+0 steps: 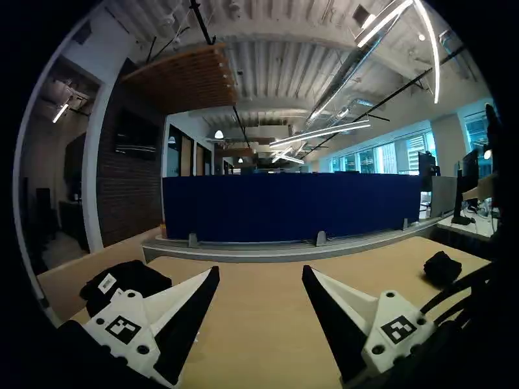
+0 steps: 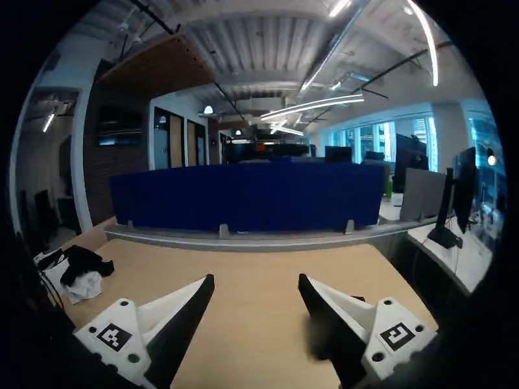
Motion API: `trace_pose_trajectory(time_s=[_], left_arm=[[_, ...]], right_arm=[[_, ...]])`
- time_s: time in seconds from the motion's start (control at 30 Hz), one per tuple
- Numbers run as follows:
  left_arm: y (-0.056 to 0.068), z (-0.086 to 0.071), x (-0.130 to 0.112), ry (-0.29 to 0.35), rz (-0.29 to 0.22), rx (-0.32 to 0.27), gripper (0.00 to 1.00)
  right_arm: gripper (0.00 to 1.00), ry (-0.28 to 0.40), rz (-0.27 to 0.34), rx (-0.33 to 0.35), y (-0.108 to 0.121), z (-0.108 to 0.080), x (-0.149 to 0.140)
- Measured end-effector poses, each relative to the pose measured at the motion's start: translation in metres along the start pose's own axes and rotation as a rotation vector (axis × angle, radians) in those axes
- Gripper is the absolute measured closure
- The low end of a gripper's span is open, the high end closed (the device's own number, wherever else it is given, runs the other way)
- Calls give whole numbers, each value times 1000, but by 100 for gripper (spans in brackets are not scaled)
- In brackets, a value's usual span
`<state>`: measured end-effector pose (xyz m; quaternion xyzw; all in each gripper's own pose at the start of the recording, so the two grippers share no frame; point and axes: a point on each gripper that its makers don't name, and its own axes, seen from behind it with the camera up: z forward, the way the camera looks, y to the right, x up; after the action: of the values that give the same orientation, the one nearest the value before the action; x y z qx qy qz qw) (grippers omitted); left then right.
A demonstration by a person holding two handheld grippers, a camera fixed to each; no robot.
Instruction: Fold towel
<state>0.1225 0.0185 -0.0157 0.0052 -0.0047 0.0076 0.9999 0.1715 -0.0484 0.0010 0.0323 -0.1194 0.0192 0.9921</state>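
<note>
My left gripper [image 1: 259,280] hovers open over the light wooden table [image 1: 259,311], nothing between its fingers. A black folded cloth [image 1: 126,280] with a white tag lies just beyond its left finger [image 1: 188,308]. A second black bundle [image 1: 442,267] rests near the table's far right corner. In the right gripper view, my right gripper [image 2: 255,285] is also open and holds nothing above the bare table top [image 2: 259,272]. A heap of black and white cloth [image 2: 81,271] lies at the table's left edge, well apart from that gripper.
A blue partition [image 1: 292,206] on a grey rail [image 1: 279,247] closes off the table's far side, also seen as the blue partition [image 2: 246,194]. A neighbouring desk with monitors [image 2: 454,194] stands to the right. Black cables [image 1: 464,292] run beside my left gripper.
</note>
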Motion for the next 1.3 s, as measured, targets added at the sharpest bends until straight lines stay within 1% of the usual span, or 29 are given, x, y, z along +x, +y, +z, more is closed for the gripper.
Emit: trace_pose_trajectory(time_s=[0.17,0.37,0.47,0.57,0.67,0.77,0.87,1.0,1.3], left_arm=[[-9,1,-20,19,25,9,5],[-11,3,-43,51,32,8,6],[-16,3,-58,54,25,15,6],[-20,3,-71,58,8,21,6],[-24,4,-80,65,-12,18,5],[-30,6,-90,69,-30,28,6],[-31,8,-98,68,-38,28,6],[-30,10,-105,59,-41,30,6],[-27,14,-120,33,-24,25,6]], right_arm=[[0,-7,21,-15,-1,2,-14],[0,-25,6,-14,-10,4,-36],[0,-35,-3,-12,-16,8,-46],[0,-38,-10,-1,-25,10,-49],[0,-33,-21,8,-33,12,-49],[0,-25,-31,11,-37,13,-47],[0,-19,-34,9,-39,13,-47],[0,-22,-33,9,-40,13,-48],[0,-16,-36,6,-35,13,-44]])
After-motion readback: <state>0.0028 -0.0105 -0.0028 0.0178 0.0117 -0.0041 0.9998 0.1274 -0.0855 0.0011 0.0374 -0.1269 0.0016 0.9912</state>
